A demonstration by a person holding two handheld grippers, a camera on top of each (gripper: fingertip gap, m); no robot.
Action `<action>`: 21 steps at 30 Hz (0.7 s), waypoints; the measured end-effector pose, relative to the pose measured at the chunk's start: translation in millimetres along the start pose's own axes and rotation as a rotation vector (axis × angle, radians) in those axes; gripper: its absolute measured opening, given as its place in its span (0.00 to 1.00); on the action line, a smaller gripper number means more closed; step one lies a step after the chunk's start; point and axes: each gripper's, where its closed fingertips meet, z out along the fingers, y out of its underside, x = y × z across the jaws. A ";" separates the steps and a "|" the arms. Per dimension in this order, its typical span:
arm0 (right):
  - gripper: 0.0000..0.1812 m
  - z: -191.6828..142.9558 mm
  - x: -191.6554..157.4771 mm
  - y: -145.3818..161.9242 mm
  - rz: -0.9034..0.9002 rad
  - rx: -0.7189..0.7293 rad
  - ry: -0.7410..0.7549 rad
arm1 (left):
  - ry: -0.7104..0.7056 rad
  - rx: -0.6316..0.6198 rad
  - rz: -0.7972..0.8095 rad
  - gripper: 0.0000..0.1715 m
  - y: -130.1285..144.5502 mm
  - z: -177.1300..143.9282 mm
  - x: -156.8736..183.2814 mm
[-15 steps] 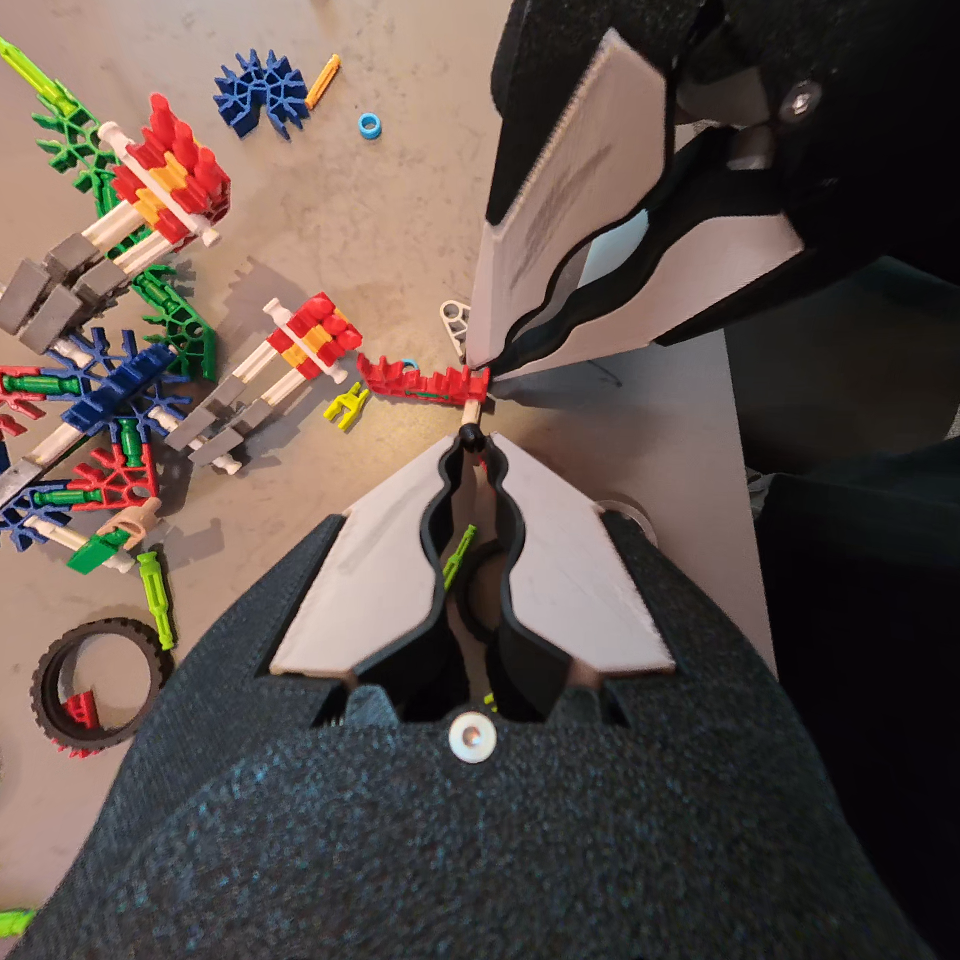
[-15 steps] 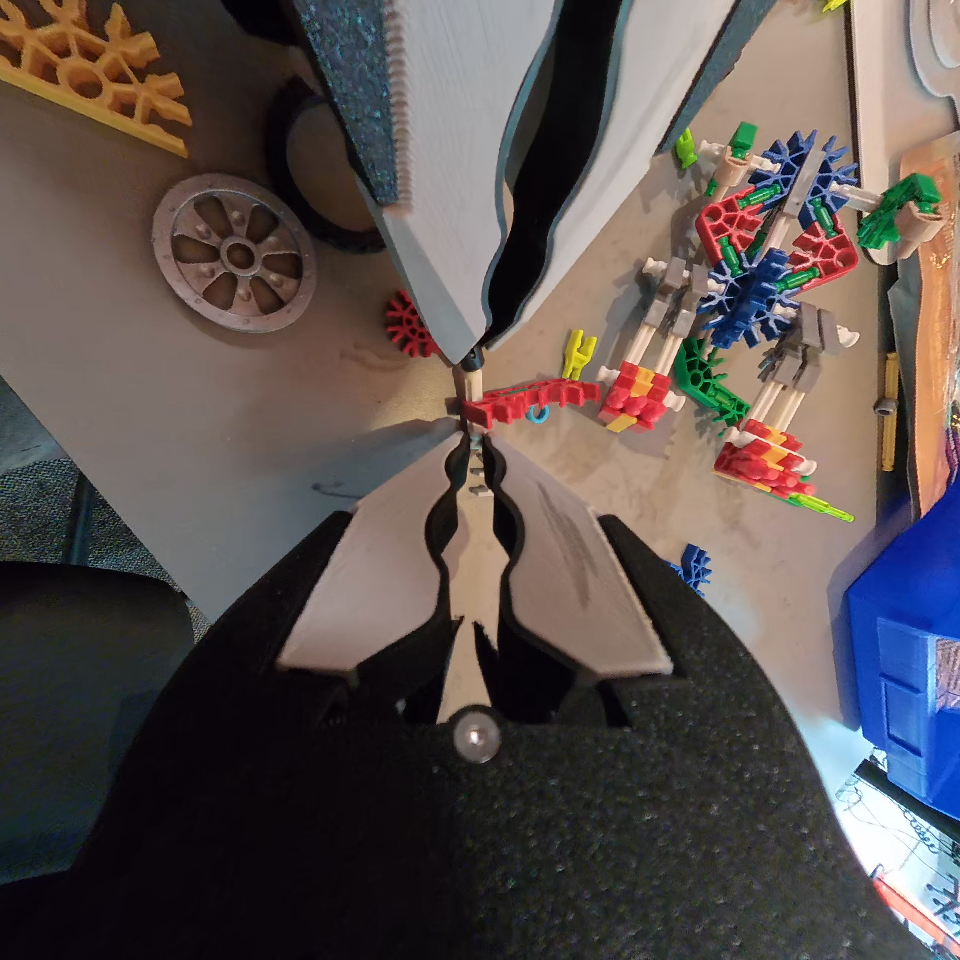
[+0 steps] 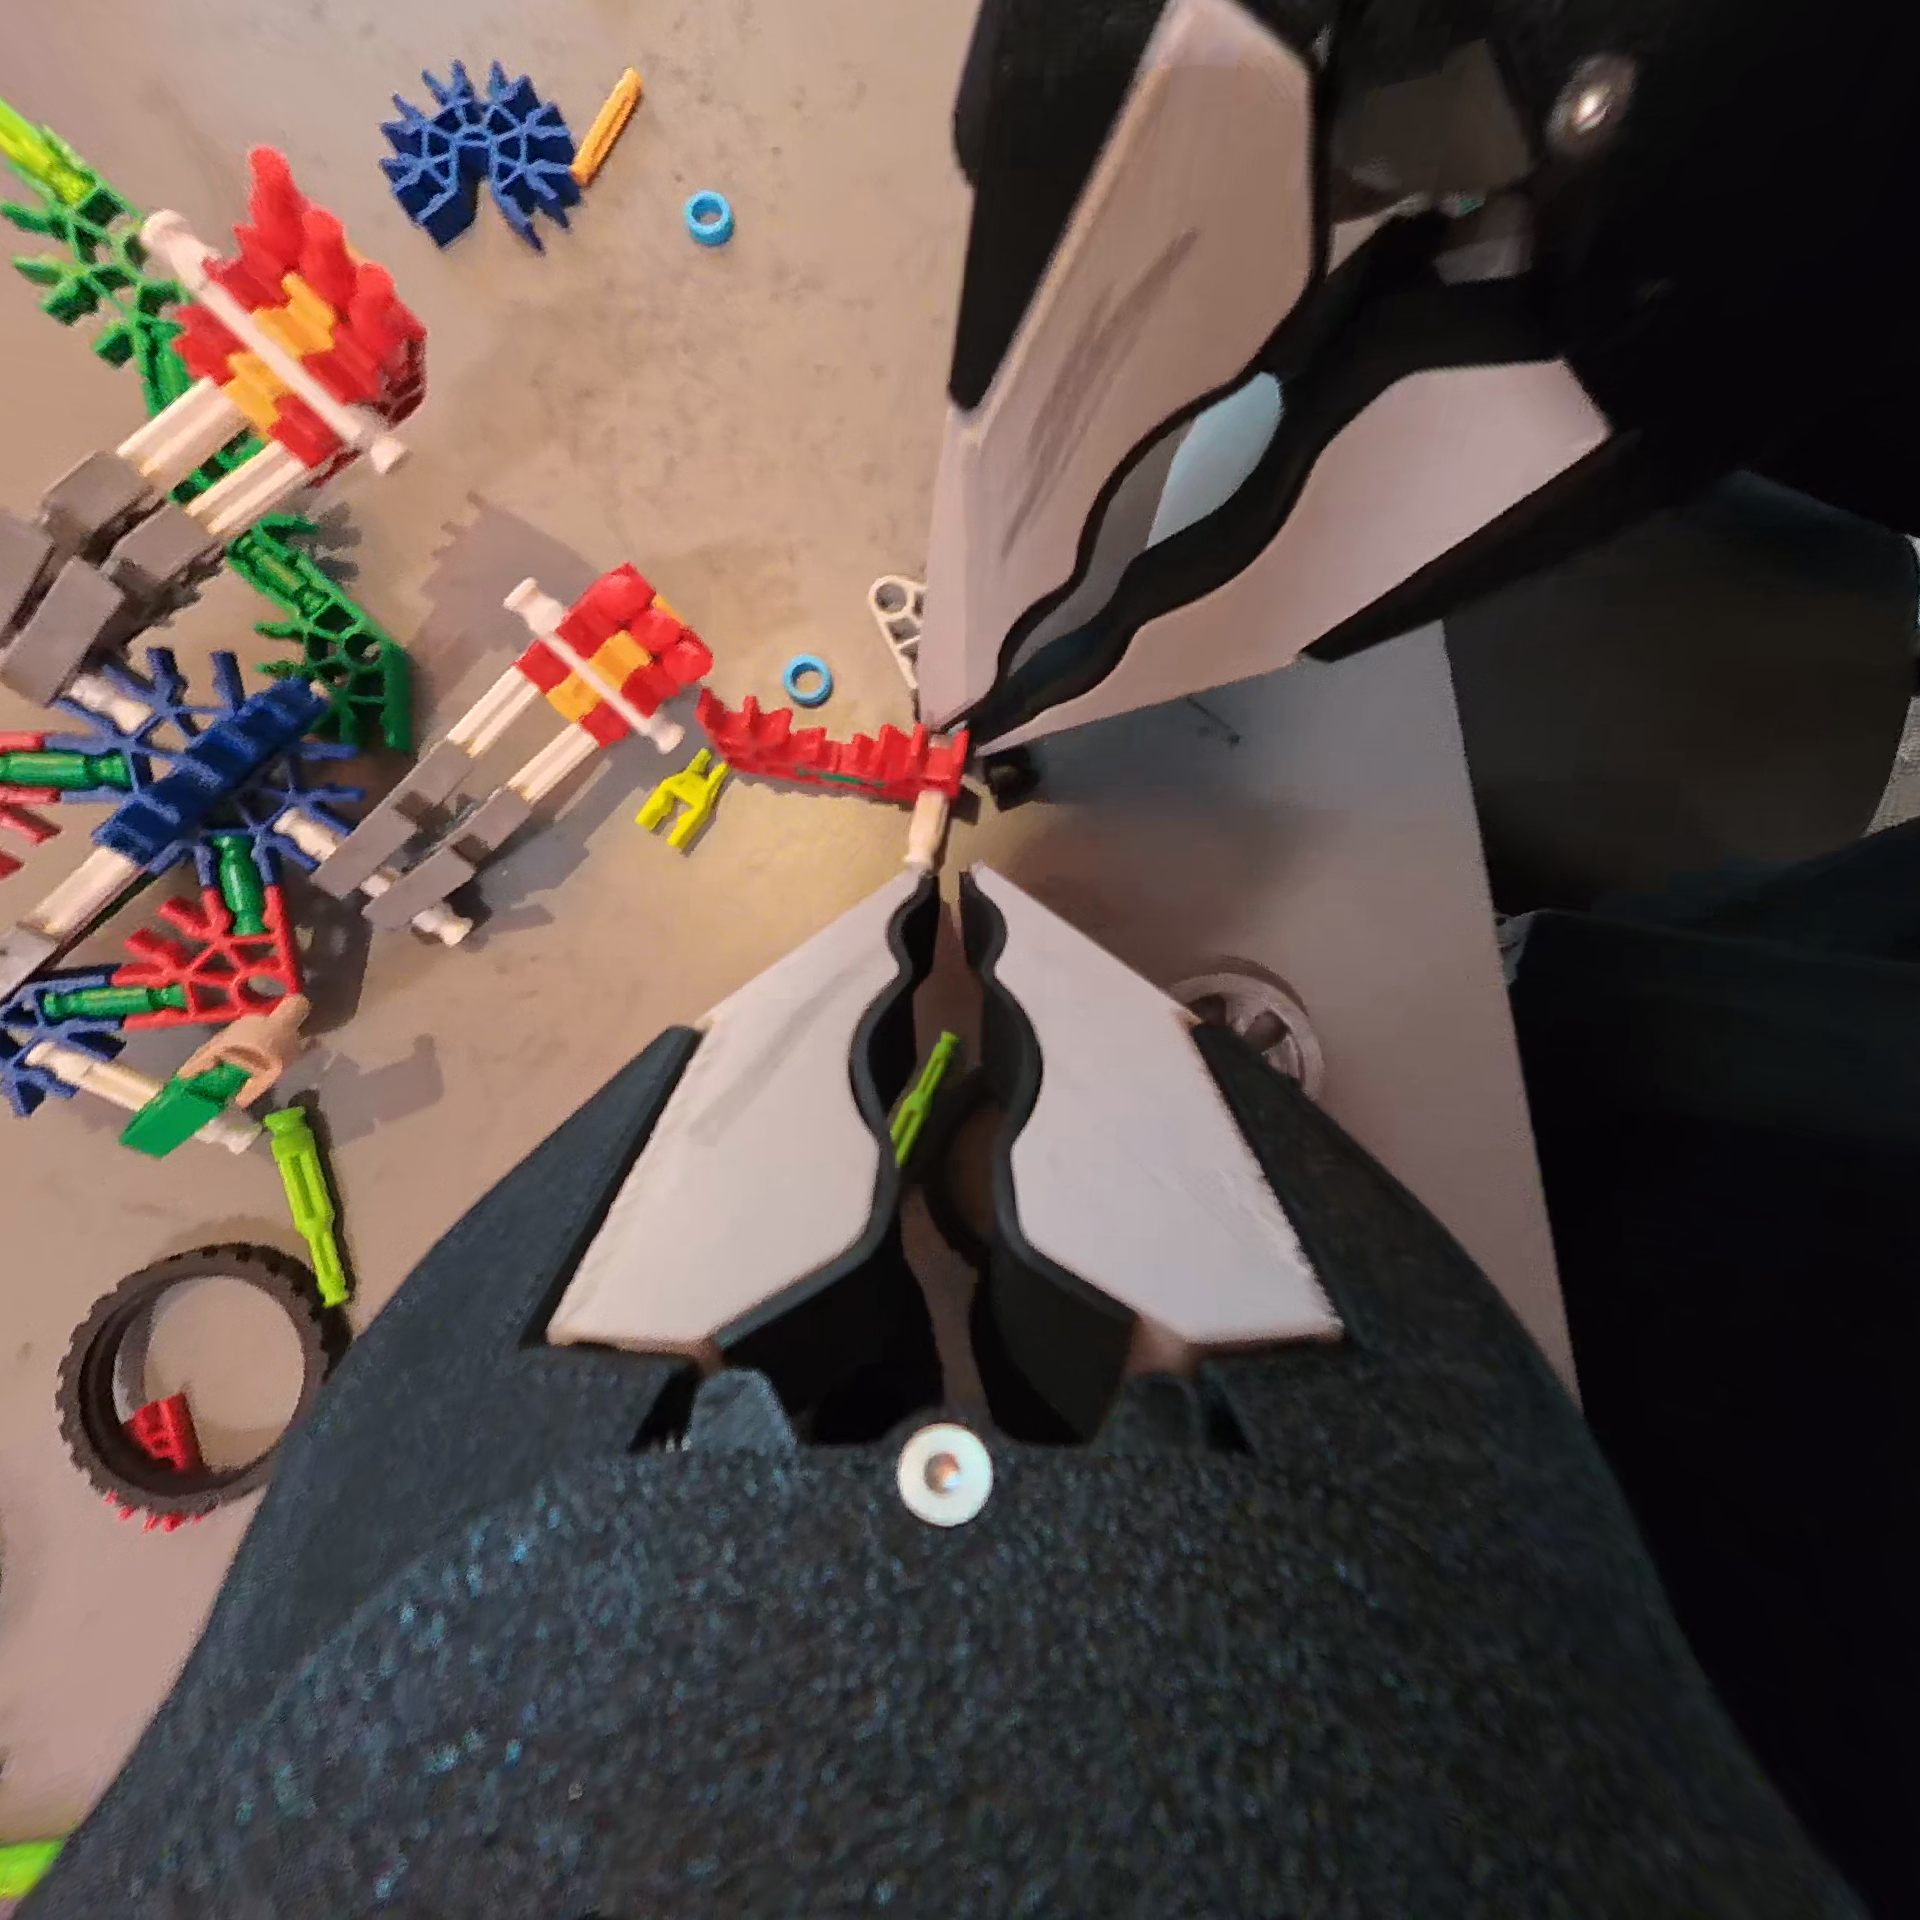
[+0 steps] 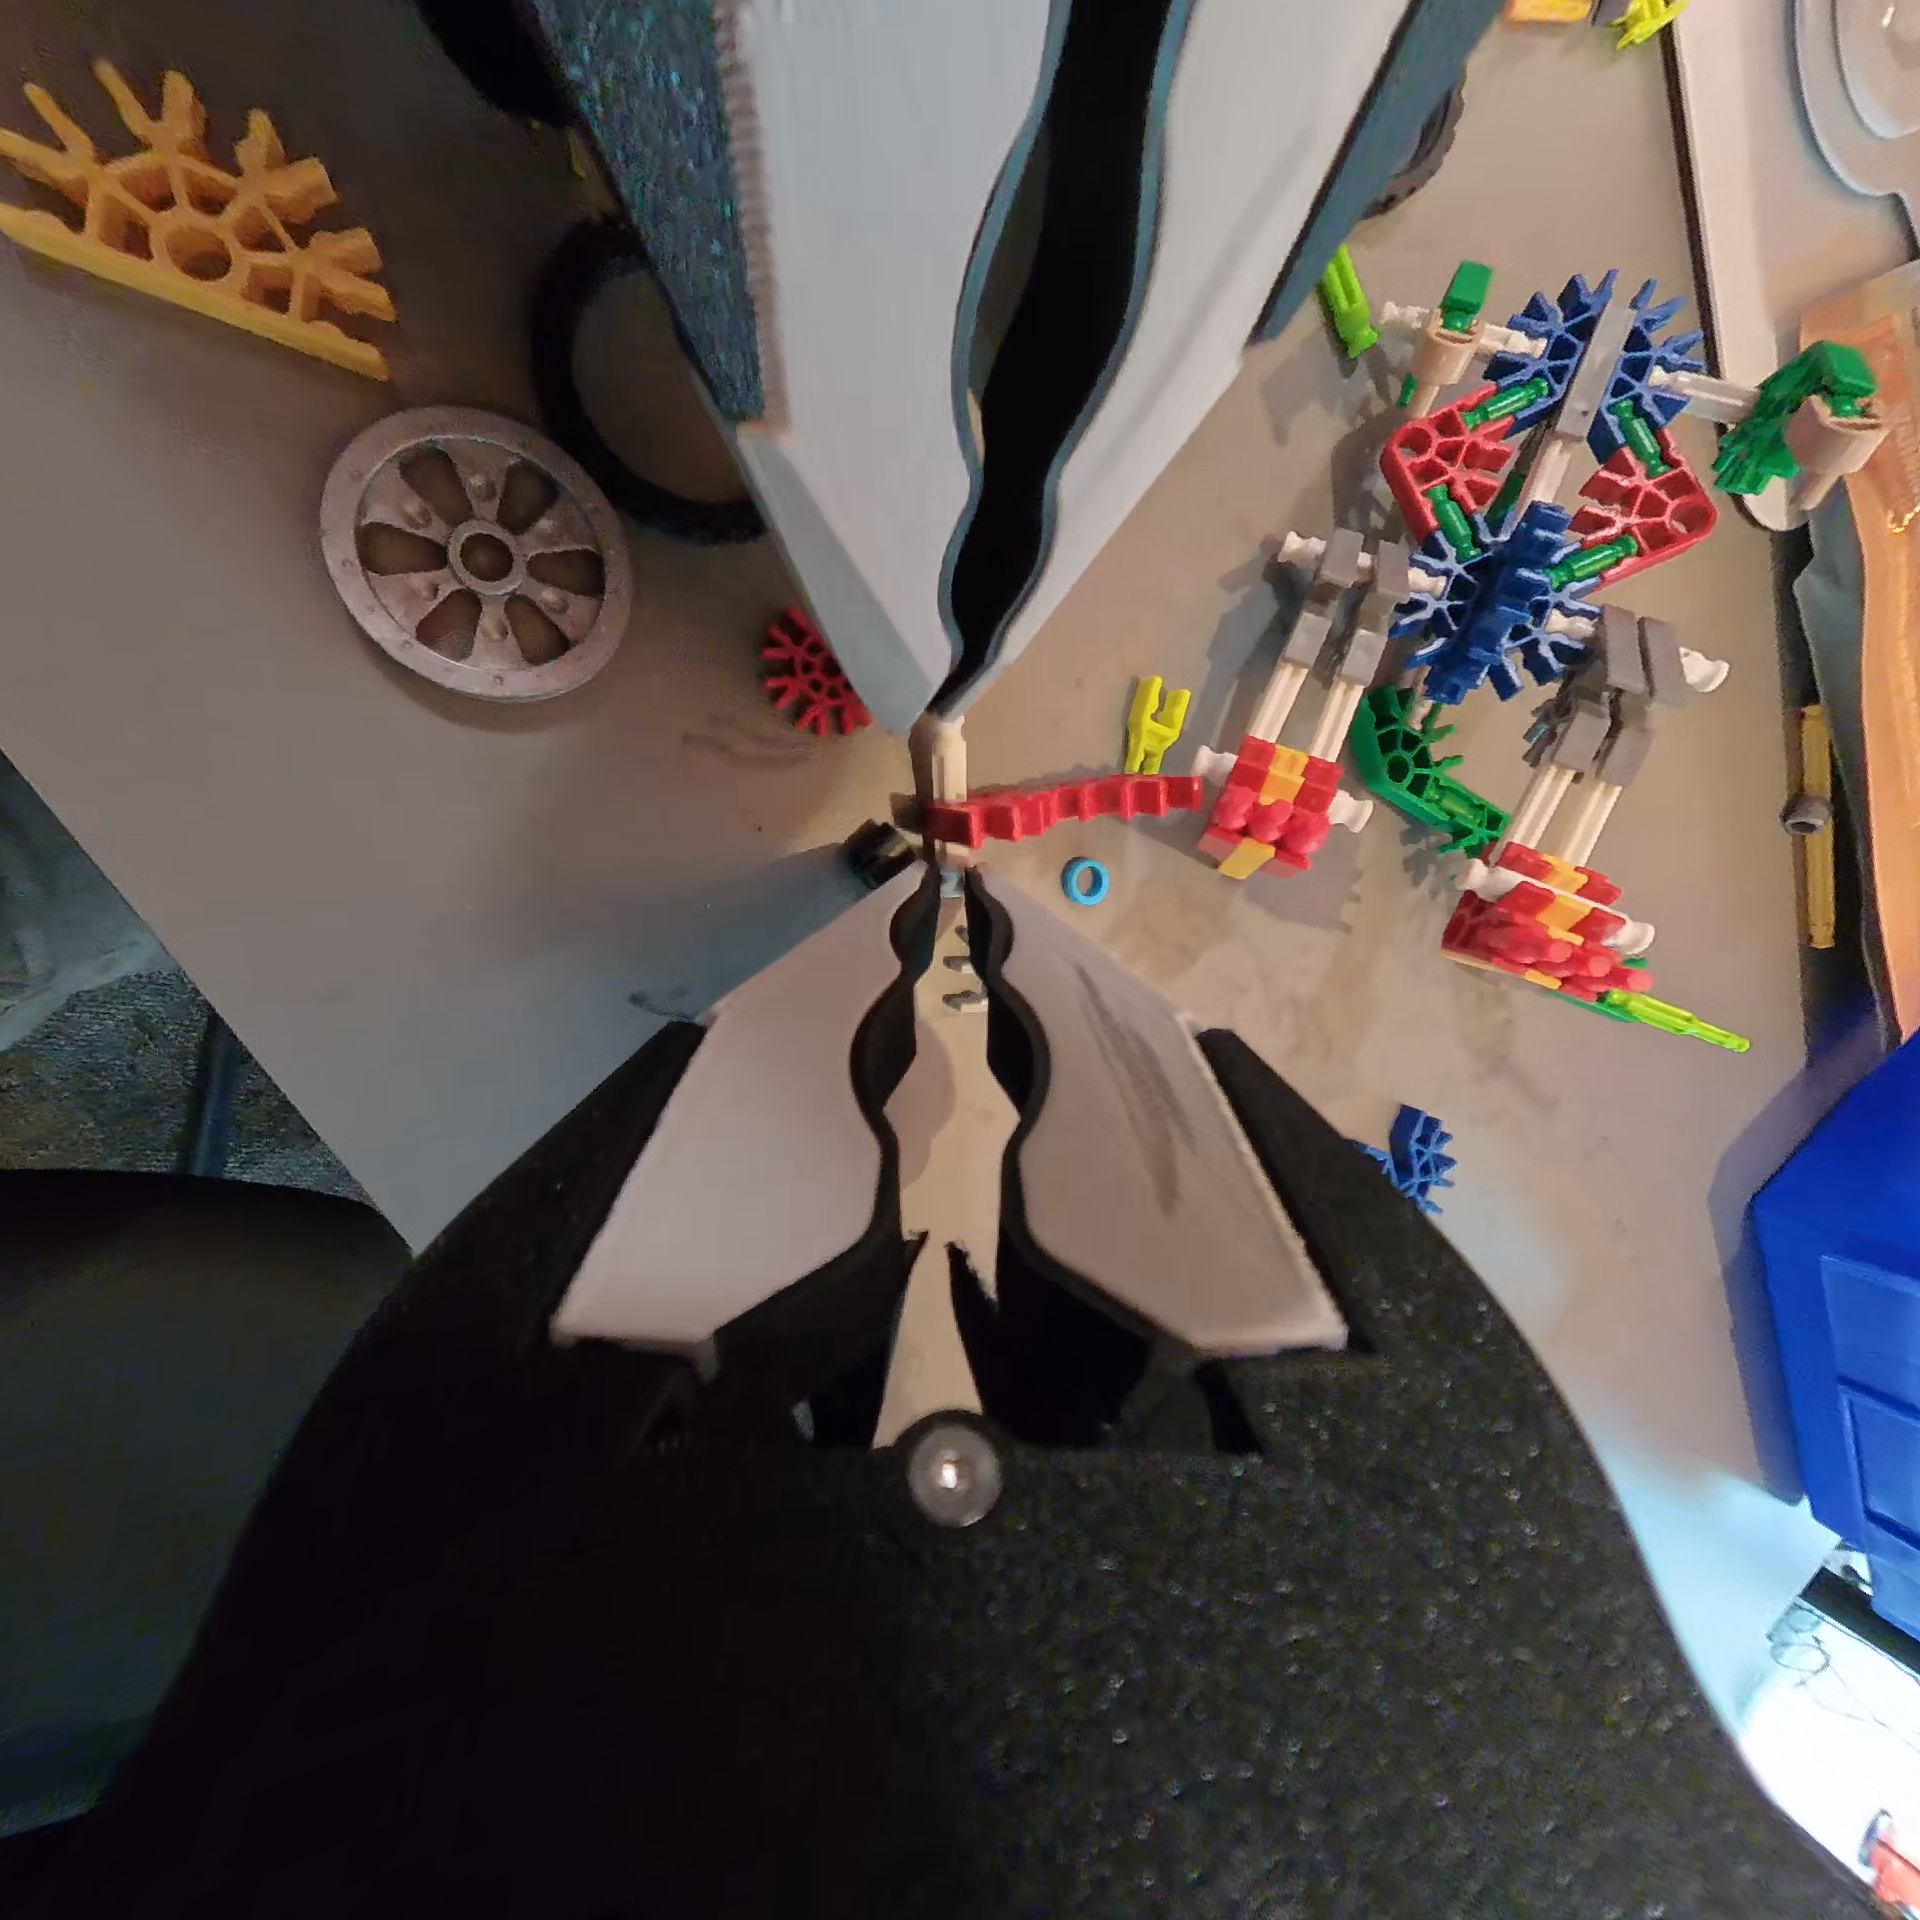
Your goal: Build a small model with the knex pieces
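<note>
1. Your left claw (image 3: 940, 883) is pressed almost together, its tips pinching the near end of a short cream rod (image 3: 928, 831).
2. Your right claw (image 4: 940, 883) comes in from the opposite side. It is likewise nearly closed, and its tips nip the end of a curved red connector (image 3: 831, 753), right where the rod crosses it.
3. So the rod and connector hang between your two claws, tip to tip, just above the counter (image 3: 623, 468) and near its edge. The connector's free end reaches toward the built model.
4. A small black cap (image 3: 1013, 774) sits just beside the right claw's tips. Whether it is on the rod or loose cannot be told.
5. Judged by looks, both parts are light, hard moulded plastic. The rod is thin, smooth and round, so it is likely to roll or twist in a pinch. The connector is flat and toothed, so it is probably less slippery.
6. The rod offers little beyond its end to grip, and the connector's flat faces near the joint look the surest hold. Its teeth seem slender enough to bend under a hard squeeze.
7. Near the connector, a blue ring (image 3: 803, 681) and a yellow clip (image 3: 686, 795) lie on the counter. A silver wheel (image 4: 476, 556) rests well apart.
</note>
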 end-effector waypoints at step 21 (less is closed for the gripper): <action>0.05 -27.3 -8.3 -1.6 0.404 0.210 -0.110 | -0.025 0.038 -0.042 0.06 3.1 -10.3 8.7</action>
